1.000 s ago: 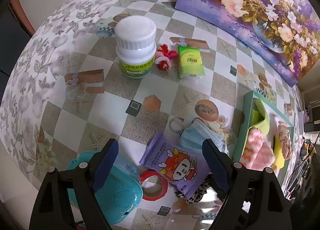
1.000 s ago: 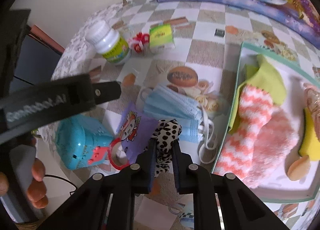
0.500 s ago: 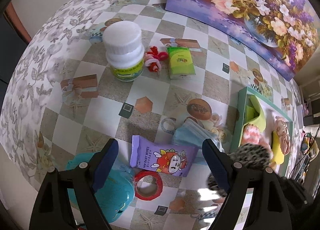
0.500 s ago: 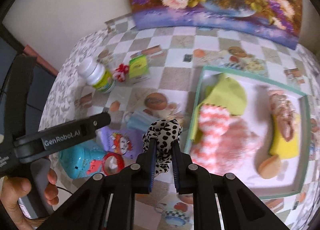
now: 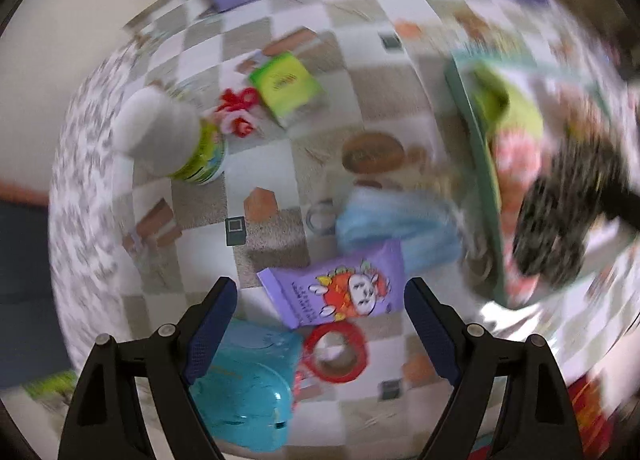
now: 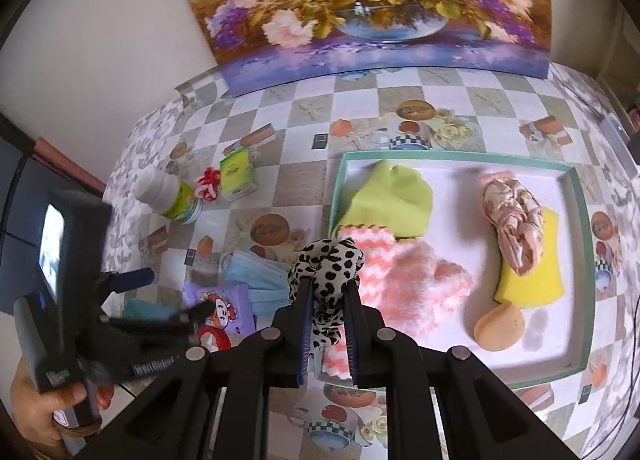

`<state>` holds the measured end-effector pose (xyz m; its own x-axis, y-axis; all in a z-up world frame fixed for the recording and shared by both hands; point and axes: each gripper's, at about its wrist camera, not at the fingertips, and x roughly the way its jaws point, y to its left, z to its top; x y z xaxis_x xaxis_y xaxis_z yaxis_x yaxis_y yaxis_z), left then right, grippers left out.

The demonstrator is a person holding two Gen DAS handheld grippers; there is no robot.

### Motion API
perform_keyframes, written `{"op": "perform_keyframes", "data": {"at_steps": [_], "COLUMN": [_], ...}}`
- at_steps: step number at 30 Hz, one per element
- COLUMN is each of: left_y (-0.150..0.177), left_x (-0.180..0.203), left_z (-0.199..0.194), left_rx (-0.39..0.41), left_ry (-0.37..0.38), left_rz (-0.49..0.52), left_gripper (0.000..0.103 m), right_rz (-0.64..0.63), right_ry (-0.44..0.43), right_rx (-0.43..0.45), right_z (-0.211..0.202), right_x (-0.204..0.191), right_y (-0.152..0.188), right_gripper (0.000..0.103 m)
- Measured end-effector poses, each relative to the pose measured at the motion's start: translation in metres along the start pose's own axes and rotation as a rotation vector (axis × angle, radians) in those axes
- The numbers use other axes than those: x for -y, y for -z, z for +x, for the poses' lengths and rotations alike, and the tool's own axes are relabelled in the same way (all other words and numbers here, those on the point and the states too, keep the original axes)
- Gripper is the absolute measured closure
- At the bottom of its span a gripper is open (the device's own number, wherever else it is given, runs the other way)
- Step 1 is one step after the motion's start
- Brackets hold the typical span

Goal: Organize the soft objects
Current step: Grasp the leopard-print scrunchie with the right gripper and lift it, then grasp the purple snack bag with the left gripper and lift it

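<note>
Checkered, floral-printed oilcloth covers the table (image 6: pixel 352 128), with a large flower painting (image 6: pixel 360 0) propped against the wall at its far edge. Over the near-left corner of the green-rimmed tray (image 6: pixel 578 196), the right gripper (image 6: pixel 328 292) is clamped tight on a leopard-print scrunchie (image 6: pixel 328 264), which bulges above the fingertips. Directly beneath it in the tray lies a pink-and-white fluffy sock (image 6: pixel 412 280), with a lime-green cloth (image 6: pixel 390 202) behind it toward the tray's far-left corner. Farther right in the tray, a pink patterned scrunchie (image 6: pixel 514 224) rests on a yellow sponge (image 6: pixel 532 280), and a round peach puff (image 6: pixel 499 326) sits just beside the sponge's near end. Left of the tray, the left gripper (image 5: pixel 318 324) points down at the table with its jaws spread wide and nothing pressed between them; a hand (image 6: pixel 44 408) holds its handle. Below it lie a purple snack packet (image 5: pixel 340 288), a red tape ring (image 5: pixel 336 352) and a teal plastic toy (image 5: pixel 244 384), the ring touching the toy. A blue face mask (image 5: pixel 396 228) lies between the packet and the tray's left rim. Toward the table's far-left corner stand a white bottle (image 6: pixel 168 196), a red-and-white hair tie (image 6: pixel 208 184) and a green tissue pack (image 6: pixel 238 174), close together.
</note>
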<state>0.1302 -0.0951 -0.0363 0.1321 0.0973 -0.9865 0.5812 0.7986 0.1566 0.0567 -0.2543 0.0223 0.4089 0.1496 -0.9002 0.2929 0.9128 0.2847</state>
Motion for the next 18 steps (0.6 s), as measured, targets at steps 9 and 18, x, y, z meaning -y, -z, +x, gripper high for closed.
{"op": "perform_keyframes", "data": {"at_steps": [9,18], "left_y": [0.002,0.010], "left_x": [0.028,0.055], "left_z": [0.033,0.057], "left_rx": [-0.085,-0.136], "left_ry": [-0.054,-0.200], "left_rz": [0.165,0.382], "left_gripper": [0.017,0.017], "right_rz": [0.026,0.045], "right_ry": [0.003,0.005], "right_rx": [-0.009,-0.017], "right_z": [0.001,0.004], "right_x": [0.009,0.015], "right_y": [0.000,-0.002], "right_gripper": [0.088,0.088]}}
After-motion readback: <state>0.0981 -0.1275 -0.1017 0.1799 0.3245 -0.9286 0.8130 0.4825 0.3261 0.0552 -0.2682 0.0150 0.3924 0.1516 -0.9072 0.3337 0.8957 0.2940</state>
